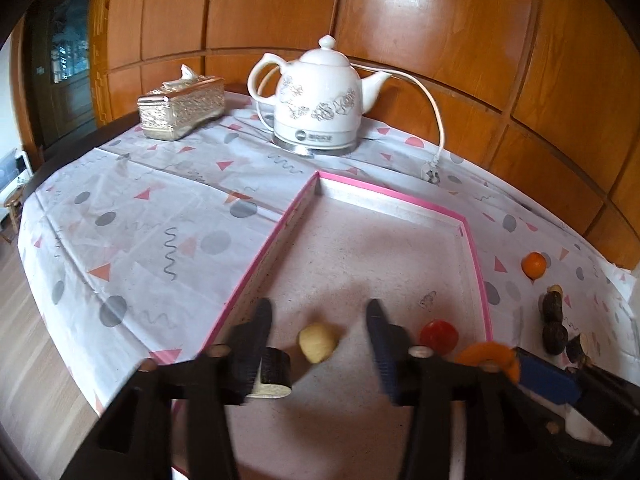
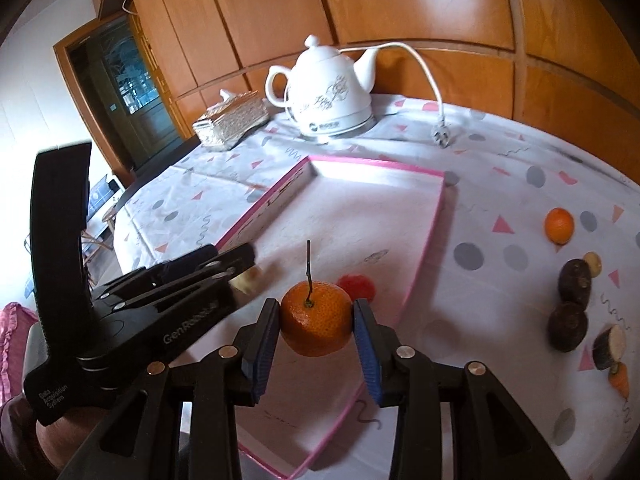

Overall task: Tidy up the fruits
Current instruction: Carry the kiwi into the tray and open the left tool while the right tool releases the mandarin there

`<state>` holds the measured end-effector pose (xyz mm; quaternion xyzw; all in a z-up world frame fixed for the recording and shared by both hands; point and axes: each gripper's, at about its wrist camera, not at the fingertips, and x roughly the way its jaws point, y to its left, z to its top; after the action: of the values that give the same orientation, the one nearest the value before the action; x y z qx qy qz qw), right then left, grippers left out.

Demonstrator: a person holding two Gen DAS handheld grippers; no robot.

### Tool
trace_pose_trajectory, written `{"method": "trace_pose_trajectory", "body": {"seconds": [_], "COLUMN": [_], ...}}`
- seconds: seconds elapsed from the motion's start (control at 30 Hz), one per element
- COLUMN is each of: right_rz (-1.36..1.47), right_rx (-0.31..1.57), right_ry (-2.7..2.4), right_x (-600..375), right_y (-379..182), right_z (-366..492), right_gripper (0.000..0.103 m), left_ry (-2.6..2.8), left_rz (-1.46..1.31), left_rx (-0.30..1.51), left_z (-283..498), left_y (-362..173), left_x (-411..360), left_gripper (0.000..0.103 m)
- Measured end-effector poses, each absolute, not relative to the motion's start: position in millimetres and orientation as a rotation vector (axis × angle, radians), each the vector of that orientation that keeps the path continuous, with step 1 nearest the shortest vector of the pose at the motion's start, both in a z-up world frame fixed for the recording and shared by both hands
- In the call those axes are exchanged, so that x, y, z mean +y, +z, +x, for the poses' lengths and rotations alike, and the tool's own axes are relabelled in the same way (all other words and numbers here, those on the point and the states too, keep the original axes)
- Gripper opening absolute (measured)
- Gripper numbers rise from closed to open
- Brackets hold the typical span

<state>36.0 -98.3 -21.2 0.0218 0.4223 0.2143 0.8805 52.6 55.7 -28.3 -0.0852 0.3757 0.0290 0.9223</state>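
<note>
In the right wrist view my right gripper (image 2: 316,312) is shut on an orange mandarin (image 2: 316,322) with a thin stem, held above the pink-rimmed tray (image 2: 376,164). A red fruit (image 2: 356,286) lies in the tray just behind it. My left gripper (image 1: 319,316) is open over the tray's near end. A small yellowish fruit (image 1: 318,342) lies on the tray floor between its fingers, untouched. A dark cut piece with a pale face (image 1: 272,376) rests against the inner side of the left finger. A second mandarin (image 1: 534,265) sits on the cloth right of the tray.
A white kettle (image 1: 320,96) with cord and plug (image 1: 432,172) stands behind the tray, with a gold tissue box (image 1: 180,106) to its left. Dark roots (image 2: 572,300), a cut piece and a carrot bit (image 2: 620,378) lie on the cloth at right. The table edge curves along the left.
</note>
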Motion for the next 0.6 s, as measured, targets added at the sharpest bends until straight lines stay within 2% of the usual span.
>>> {"method": "trace_pose_trajectory", "body": {"seconds": [0.03, 0.13, 0.17, 0.3, 0.37, 0.6], "right_rz": [0.042, 0.044, 0.055, 0.057, 0.062, 0.077], "right_rx": [0.867, 0.85, 0.847, 0.827, 0.819, 0.79], "right_ry": [0.444, 0.423, 0.42, 0.384, 0.366, 0.303], "right_x": [-98.5, -101.1, -103.5, -110.4, -115.5, -133.4], "right_y": [-21.0, -20.0, -20.5, -20.7, -20.5, -18.3], "right_z": [34.4, 32.5, 31.2, 26.4, 22.6, 13.5], "right_gripper": [0.042, 0.055, 0.056, 0.057, 0.057, 0.057], "left_ry": [0.077, 0.097, 0.104, 0.116, 0.114, 0.089], "left_rz": [-0.174, -0.174, -0.171, -0.15, -0.143, -0.097], "left_rx": [0.77, 0.779, 0.783, 0.768, 0.754, 0.73], "left_z": [51.5, 50.0, 49.5, 42.7, 39.5, 28.4], "left_y": [-27.7, -27.5, -27.7, -24.9, -22.6, -17.5], "left_x": [56.6, 57.9, 58.0, 52.5, 49.3, 30.7], "left_gripper": [0.06, 0.063, 0.066, 0.07, 0.076, 0.082]}}
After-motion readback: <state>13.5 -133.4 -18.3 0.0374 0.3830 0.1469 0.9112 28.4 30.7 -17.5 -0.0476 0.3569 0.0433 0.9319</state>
